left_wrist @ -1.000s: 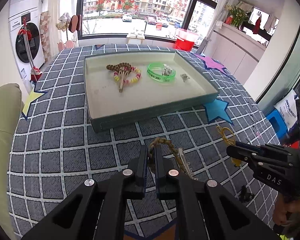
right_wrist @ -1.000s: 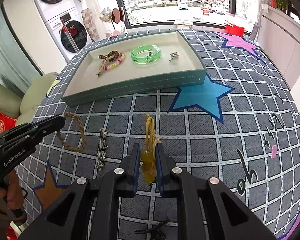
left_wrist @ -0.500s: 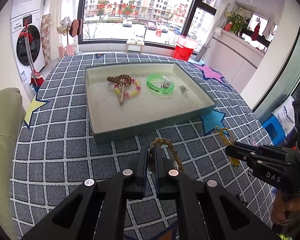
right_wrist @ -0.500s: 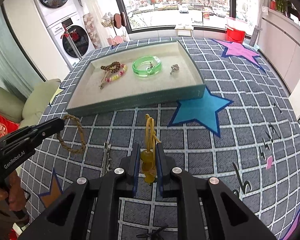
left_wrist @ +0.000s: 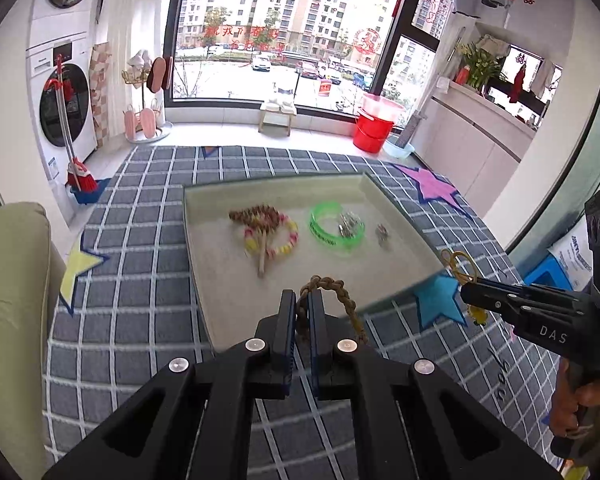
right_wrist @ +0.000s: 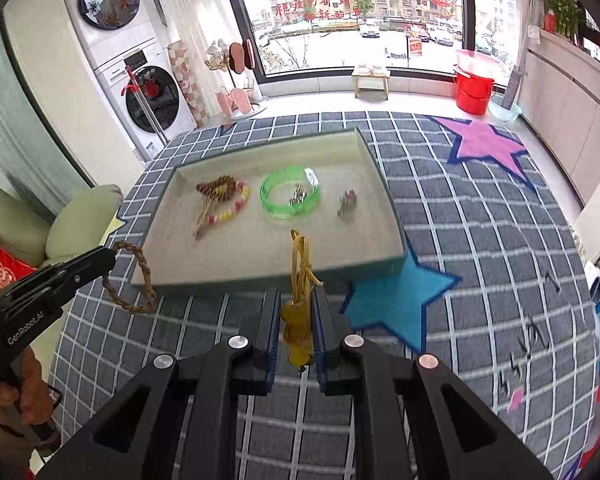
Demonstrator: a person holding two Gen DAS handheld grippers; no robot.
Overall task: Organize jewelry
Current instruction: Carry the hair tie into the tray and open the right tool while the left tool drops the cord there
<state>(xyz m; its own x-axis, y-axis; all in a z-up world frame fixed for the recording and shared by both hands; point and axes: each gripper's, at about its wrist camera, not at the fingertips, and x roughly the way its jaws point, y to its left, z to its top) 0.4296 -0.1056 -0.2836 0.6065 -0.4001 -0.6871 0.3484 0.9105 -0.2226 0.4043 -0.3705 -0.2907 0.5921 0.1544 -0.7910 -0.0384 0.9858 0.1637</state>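
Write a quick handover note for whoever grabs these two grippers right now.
Left gripper: shut on the brown braided rope bracelet, held above the near edge of the shallow teal-sided tray.
Right gripper: shut on the yellow cord charm with amber beads, held just short of that edge.
Already in the tray: brown bead string, pink-and-yellow bead bracelet, green translucent bangle with small metal pieces inside it, small silver trinket.
Left: set both held pieces into the tray.
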